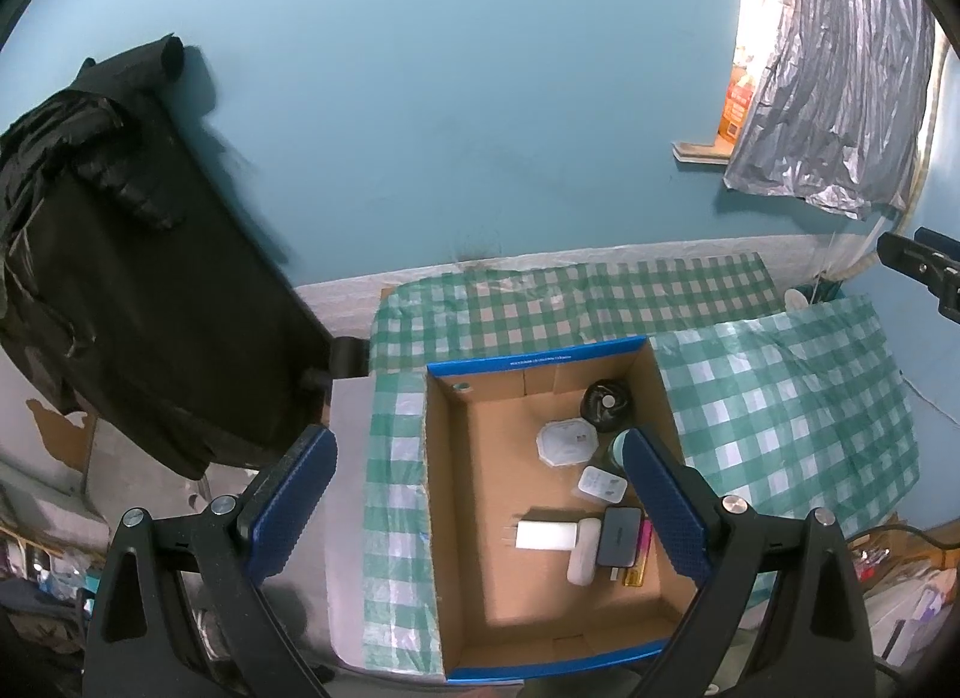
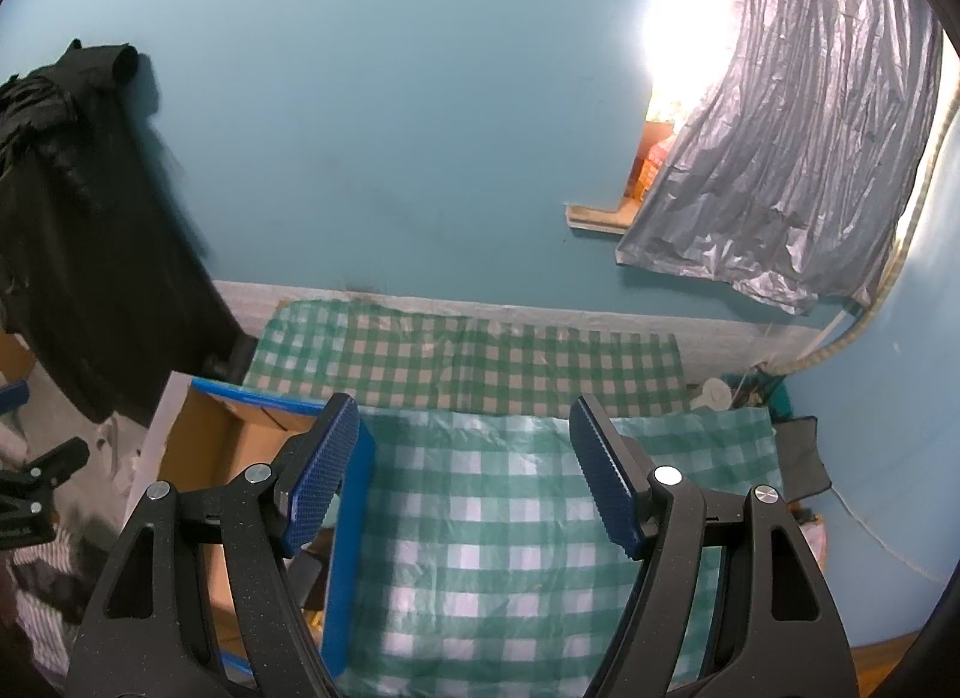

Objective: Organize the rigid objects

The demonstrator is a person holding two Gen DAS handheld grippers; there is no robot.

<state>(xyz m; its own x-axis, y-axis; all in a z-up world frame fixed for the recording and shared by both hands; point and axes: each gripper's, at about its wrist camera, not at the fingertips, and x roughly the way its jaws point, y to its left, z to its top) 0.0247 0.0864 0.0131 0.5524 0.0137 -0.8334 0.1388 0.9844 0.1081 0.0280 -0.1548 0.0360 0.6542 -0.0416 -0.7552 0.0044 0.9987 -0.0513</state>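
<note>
On the far left I see a black cloth (image 1: 138, 278) hanging on the blue wall (image 1: 450, 98). My left gripper (image 1: 480, 500) hangs over the cardboard box (image 1: 456, 518). Its tongs are wide and hold nothing. Inside the box, going left to right, I see a white charger (image 1: 543, 535), a white case (image 1: 583, 551), a dark flat box (image 1: 621, 536) and a pink and yellow stick (image 1: 639, 560). Farther back lie a round white lid (image 1: 567, 442), a small white tray (image 1: 602, 484) and a black round thing (image 1: 606, 404). Right of the box is the green checked cloth (image 1: 780, 428). My right gripper (image 2: 474, 470) hangs over that cloth, tongs wide, holding nothing. A shiny grey sheet (image 2: 780, 158) hangs far right.
</note>
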